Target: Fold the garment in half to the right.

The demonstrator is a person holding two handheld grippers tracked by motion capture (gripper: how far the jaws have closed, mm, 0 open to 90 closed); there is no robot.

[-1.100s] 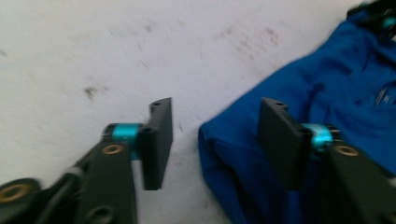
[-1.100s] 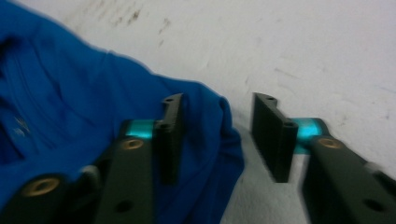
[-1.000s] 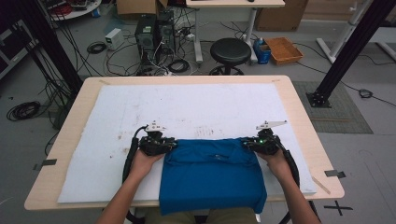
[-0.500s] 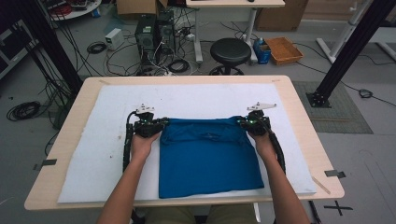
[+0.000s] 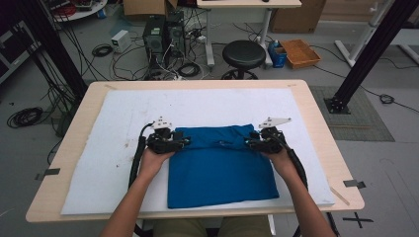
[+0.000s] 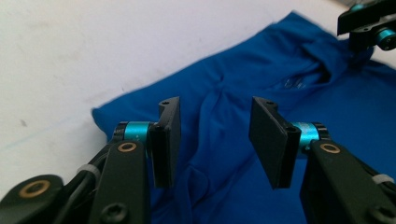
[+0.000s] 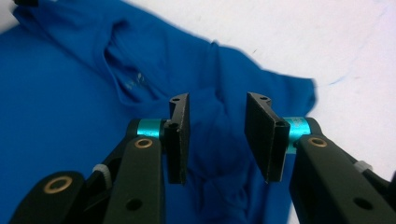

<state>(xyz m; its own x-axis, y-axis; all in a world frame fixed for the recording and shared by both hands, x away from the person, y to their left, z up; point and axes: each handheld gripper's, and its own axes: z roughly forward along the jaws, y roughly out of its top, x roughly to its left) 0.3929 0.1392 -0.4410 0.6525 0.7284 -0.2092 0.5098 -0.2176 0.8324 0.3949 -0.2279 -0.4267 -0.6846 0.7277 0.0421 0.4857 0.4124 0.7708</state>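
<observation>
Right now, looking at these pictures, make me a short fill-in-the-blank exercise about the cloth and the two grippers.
1. The folded cloth on the white mat is ____ in colour.
2. The jaws of the left gripper stand ____.
3. The jaws of the right gripper stand ____.
4. Beyond the table stands a round black ____.

Missing words: blue; open; open; stool

Plain blue shirt (image 5: 220, 165), white mat (image 5: 113, 148), black grippers' fingers (image 6: 170, 140)

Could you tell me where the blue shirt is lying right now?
In the high view the blue shirt lies flat on the white mat, near the table's front edge, between the left gripper and right gripper.
</observation>
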